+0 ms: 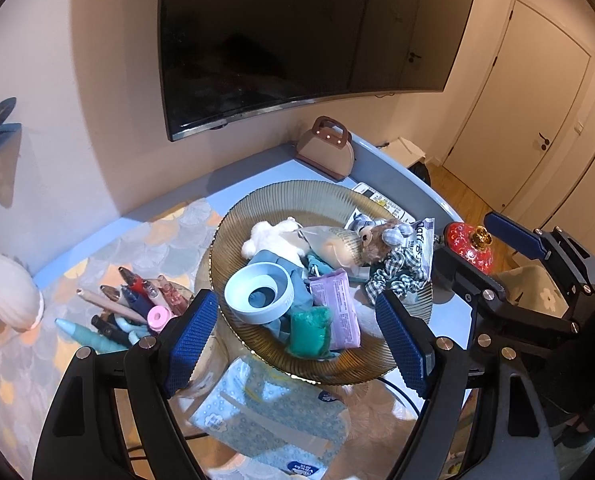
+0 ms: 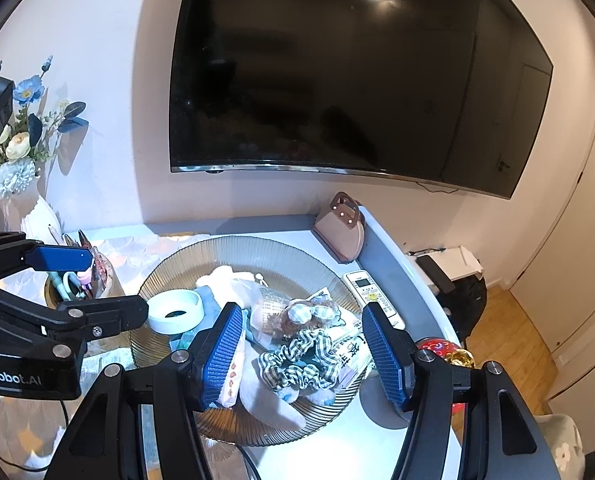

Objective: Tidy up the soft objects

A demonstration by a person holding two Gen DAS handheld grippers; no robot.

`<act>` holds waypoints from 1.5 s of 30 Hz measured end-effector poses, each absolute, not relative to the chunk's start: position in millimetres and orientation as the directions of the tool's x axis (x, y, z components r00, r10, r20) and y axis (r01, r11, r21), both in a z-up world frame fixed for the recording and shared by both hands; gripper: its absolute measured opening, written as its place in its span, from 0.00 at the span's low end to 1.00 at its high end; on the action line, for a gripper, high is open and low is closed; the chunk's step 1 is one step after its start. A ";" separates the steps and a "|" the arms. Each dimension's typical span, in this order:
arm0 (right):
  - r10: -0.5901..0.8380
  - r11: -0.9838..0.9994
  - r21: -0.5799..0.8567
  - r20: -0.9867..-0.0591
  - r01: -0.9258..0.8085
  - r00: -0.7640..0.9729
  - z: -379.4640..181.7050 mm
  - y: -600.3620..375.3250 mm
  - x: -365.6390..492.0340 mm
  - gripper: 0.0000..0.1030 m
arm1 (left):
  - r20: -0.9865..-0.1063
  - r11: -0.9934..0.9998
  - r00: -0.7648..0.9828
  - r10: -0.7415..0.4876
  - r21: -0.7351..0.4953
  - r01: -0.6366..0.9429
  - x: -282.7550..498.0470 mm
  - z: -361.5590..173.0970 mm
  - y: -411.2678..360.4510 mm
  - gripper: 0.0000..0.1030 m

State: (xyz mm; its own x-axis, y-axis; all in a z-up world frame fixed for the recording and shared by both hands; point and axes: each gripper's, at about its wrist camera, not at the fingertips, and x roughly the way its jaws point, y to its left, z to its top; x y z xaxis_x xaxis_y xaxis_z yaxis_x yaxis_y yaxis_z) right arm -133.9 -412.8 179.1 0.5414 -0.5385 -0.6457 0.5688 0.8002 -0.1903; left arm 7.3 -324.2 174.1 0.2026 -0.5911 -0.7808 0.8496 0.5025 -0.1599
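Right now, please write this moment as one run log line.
left gripper: open, empty | right gripper: open, empty | both above ribbed plate of soft items

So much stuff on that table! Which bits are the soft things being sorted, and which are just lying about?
Part of the job:
- checked scrunchie
- small brown doll
- white plush toy
- green soft lump
- ribbed plate holding them

Just lying about:
- pens in a holder
- remote control
- pink handbag
- red ornament
- TV
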 end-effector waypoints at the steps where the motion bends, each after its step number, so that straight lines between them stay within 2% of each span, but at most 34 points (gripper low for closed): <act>1: -0.538 0.801 -0.191 -0.645 0.567 0.542 179.6 -411.9 -134.3 0.59 | -0.779 0.505 0.206 -0.593 -0.160 0.848 6.8 175.3 -322.5 0.78; 18: -0.508 0.839 -0.207 -0.633 0.504 0.585 181.6 -396.5 -129.4 0.61 | -0.759 0.580 0.285 -0.586 -0.147 0.801 7.3 183.9 -287.0 0.78; 22: -0.503 0.843 -0.201 -0.622 0.498 0.600 184.2 -394.3 -127.9 0.61 | -0.717 0.592 0.317 -0.620 -0.162 0.790 6.6 192.4 -261.9 0.78; 25: -0.492 0.851 -0.178 -0.599 0.494 0.632 190.8 -391.6 -129.5 0.61 | -0.653 0.601 0.348 -0.673 -0.209 0.771 10.9 203.0 -227.3 0.78; 28: -0.433 0.882 -0.111 -0.576 0.458 0.693 198.2 -381.8 -130.4 0.62 | -0.615 0.678 0.440 -0.654 -0.220 0.701 19.0 206.8 -183.3 0.78; 30: -0.361 0.914 -0.053 -0.555 0.401 0.749 202.9 -368.1 -127.4 0.65 | -0.607 0.752 0.515 -0.605 -0.221 0.621 24.1 201.2 -149.4 0.78; 33: -0.215 0.968 0.003 -0.511 0.251 0.833 207.1 -328.1 -118.5 0.81 | -0.633 0.879 0.632 -0.448 -0.184 0.439 29.9 173.5 -97.8 0.84; 35: -0.110 0.992 -0.004 -0.484 0.124 0.868 201.2 -292.8 -106.9 0.86 | -0.672 0.974 0.710 -0.210 -0.082 0.210 31.5 133.9 -62.1 0.86; 37: -0.051 0.999 -0.012 -0.476 0.051 0.878 184.4 -265.8 -95.0 0.88 | -0.743 0.998 0.667 -0.062 -0.027 0.062 34.9 98.7 -35.4 0.86; 38: -0.015 1.000 0.001 -0.504 0.018 0.864 167.5 -250.5 -84.7 0.88 | -0.797 0.999 0.604 0.014 -0.010 -0.036 36.0 73.0 -15.2 0.85; 41: 0.174 0.985 0.130 -0.655 -0.118 0.735 115.7 -221.5 -57.8 0.88 | -0.824 0.983 0.554 0.116 0.016 -0.182 30.4 38.9 12.4 0.85; 43: 0.204 0.978 0.128 -0.723 -0.163 0.660 90.4 -209.1 -47.7 0.87 | -0.794 0.984 0.592 0.139 0.042 -0.174 24.3 34.7 12.8 0.85; 45: 0.150 0.985 0.054 -0.742 -0.165 0.653 71.1 -199.0 -43.4 0.88 | -0.776 0.990 0.617 0.129 0.062 -0.129 20.5 32.1 2.4 0.86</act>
State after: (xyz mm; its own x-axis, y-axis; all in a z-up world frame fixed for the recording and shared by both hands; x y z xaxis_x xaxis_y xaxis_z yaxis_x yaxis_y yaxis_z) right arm -43.4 -199.0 71.1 0.6532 0.1502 -0.7421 -0.1646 0.9848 0.0544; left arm 20.5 2.4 32.1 0.6169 0.1291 -0.7764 -0.1288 0.9897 0.0623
